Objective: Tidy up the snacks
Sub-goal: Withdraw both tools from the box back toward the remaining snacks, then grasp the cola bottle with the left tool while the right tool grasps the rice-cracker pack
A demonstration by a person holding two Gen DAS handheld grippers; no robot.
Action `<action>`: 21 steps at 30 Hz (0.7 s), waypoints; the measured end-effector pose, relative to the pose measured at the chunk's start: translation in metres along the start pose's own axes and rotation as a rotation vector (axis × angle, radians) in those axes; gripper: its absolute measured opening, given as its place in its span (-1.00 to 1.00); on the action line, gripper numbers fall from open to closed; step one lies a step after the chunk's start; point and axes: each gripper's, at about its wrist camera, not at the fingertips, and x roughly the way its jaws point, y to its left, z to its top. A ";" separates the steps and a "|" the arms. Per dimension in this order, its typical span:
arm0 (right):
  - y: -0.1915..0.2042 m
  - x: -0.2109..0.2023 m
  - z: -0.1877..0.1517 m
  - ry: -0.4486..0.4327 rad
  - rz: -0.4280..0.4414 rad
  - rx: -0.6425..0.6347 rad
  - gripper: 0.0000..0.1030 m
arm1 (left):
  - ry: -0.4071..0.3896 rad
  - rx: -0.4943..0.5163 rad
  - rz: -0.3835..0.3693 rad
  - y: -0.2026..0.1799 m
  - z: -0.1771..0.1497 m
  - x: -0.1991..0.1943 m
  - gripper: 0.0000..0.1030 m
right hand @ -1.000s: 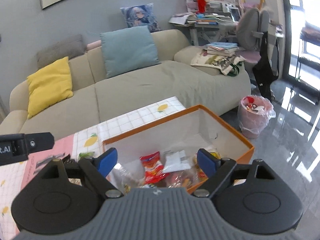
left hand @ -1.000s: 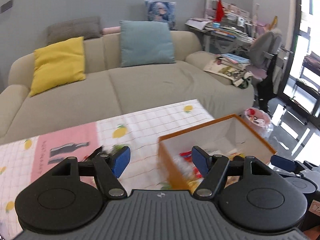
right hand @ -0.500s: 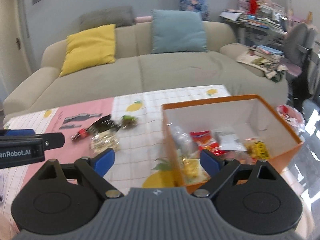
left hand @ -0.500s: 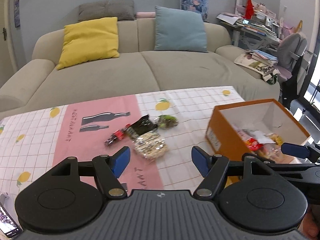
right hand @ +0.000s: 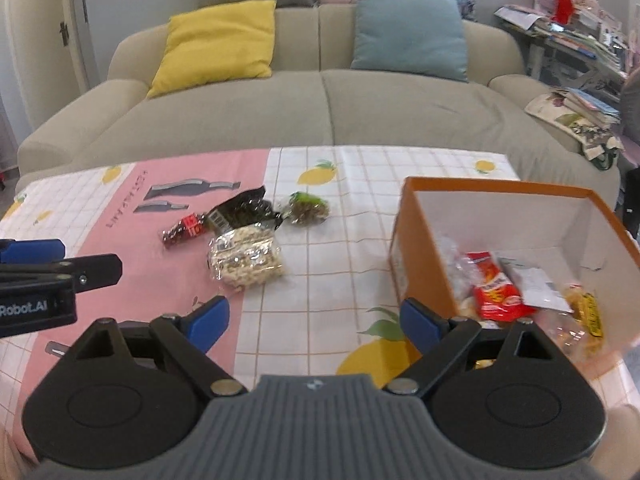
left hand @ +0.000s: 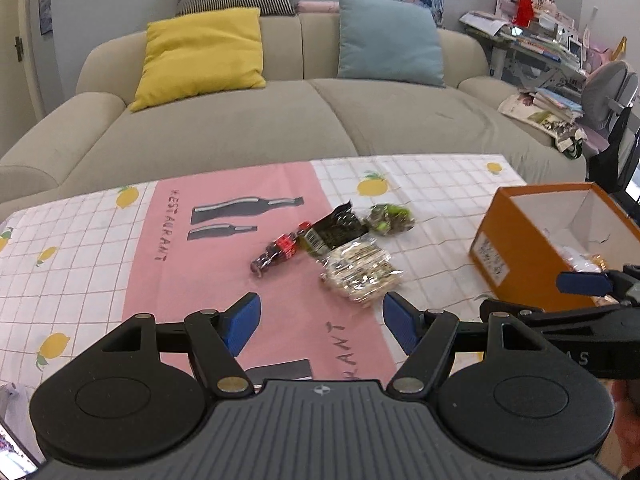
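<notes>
Four snack packets are lying clustered at mid-frame on the tablecloth (left hand: 72, 248): a clear bag of pale nuts (left hand: 360, 270), a black packet (left hand: 332, 230) touching its upper edge, a small red-and-dark packet (left hand: 276, 254) to the left, and a green one (left hand: 390, 218) to the upper right. The orange box (right hand: 420, 248) is sitting at right, holding a red packet (right hand: 494, 286) and other wrappers. The left gripper (left hand: 320, 318) is hovering low in frame with jaws spread, gripping nothing. The right gripper (right hand: 312, 318) is likewise gaping, empty, beside the box.
</notes>
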 end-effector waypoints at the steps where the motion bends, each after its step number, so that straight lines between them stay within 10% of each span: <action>1: 0.002 0.007 0.001 0.012 0.003 -0.005 0.75 | 0.005 -0.001 0.000 0.004 0.000 0.004 0.59; 21: 0.052 0.129 0.045 0.132 0.110 -0.250 0.84 | 0.126 0.222 -0.024 0.042 0.034 0.122 0.59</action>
